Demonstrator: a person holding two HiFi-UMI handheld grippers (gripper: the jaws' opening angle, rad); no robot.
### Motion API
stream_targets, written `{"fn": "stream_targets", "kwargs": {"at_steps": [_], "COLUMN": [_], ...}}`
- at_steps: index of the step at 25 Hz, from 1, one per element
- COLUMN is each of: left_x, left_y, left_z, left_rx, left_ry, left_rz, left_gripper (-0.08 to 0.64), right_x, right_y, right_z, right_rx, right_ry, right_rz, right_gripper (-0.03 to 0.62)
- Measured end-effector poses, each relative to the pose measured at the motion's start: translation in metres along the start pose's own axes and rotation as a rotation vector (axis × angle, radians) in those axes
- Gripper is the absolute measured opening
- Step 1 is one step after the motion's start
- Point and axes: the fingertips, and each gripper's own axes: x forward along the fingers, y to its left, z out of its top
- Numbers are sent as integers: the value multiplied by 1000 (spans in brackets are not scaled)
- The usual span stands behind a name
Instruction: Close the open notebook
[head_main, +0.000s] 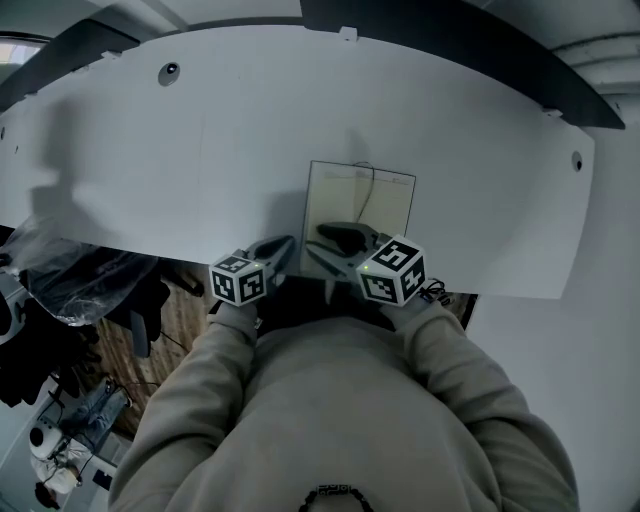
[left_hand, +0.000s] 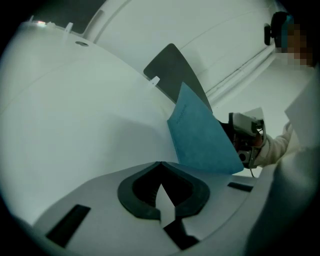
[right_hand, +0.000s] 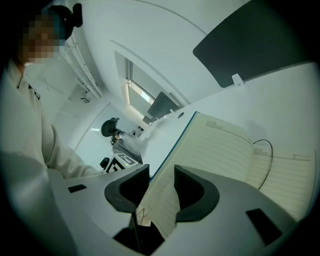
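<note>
Notebook: on white table, near edge, right page flat, left half raised with blue cover tilted.
Right gripper: jaws clamped on the raised leaf's lower edge.
Left gripper: jaws together, empty, just left of notebook.

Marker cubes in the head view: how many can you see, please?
2. One cube rides the left gripper; the other cube rides the right gripper, which grips the notebook.

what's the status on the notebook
Right gripper shut on the notebook, left half raised partway. Left gripper shut, empty. Right page flat on the white table, only a thin black ribbon across it.
</note>
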Motion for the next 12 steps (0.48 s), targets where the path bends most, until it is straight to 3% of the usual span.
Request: {"fn": "stream_targets", "kwargs": {"at_steps": [7,12], "left_x": [-28,-33], "left_y": [7,4], "left_z": [-14,-32], "left_rx": [-13,-60], "left_ry": [-15,-50], "left_rz": [39,41], "left_gripper": [2,2], "right_x": [27,50], "right_y": [-6,-14], "right_z": [-5,-18], "right_rx": [33,0], "right_ry": [46,125], "right_rz": [35,61], "right_gripper": [163,163]}}
